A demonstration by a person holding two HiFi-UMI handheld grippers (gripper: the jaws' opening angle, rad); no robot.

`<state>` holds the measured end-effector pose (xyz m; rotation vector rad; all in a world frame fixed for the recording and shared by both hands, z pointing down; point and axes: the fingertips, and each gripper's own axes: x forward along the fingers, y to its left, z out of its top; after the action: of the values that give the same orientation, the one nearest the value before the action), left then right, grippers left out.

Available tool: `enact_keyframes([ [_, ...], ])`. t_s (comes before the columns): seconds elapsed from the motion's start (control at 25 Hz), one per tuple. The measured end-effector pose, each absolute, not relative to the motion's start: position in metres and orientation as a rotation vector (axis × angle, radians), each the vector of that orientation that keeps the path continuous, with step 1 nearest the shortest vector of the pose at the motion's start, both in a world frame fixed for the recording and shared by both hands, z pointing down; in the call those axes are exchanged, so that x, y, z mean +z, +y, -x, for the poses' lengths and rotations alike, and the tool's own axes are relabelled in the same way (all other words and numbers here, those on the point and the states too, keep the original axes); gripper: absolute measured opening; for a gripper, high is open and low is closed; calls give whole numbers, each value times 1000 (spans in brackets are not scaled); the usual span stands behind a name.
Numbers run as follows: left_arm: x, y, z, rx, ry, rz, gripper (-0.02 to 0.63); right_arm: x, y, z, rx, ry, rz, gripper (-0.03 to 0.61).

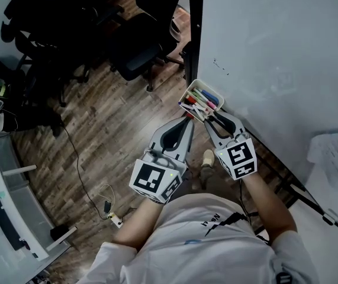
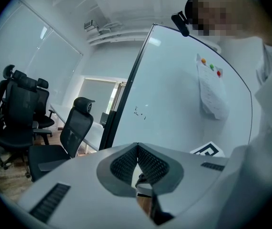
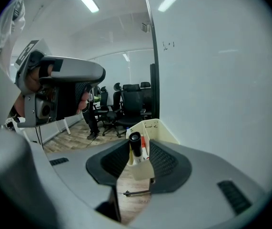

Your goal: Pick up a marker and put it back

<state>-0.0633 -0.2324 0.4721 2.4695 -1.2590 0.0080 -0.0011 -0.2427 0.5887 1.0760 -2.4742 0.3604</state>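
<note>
A whiteboard stands ahead of both grippers. A cream marker holder hangs on it, just beyond the tips of the right gripper. That gripper's jaws are closed on a black-capped marker, which stands upright between them in front of the holder. The left gripper, close beside the right one, has its jaws pressed together on nothing. The marker appears to be in hand at the holder. Putting it back calls for lowering it in among the other markers, then opening the jaws.
</note>
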Motion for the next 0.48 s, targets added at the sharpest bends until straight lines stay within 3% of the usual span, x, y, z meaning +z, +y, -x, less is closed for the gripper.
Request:
enact_keyframes([
  [0.48,461,-220,45,19,-1234,-2525,11,533,-234,-11,299,-2522,-1122,120],
])
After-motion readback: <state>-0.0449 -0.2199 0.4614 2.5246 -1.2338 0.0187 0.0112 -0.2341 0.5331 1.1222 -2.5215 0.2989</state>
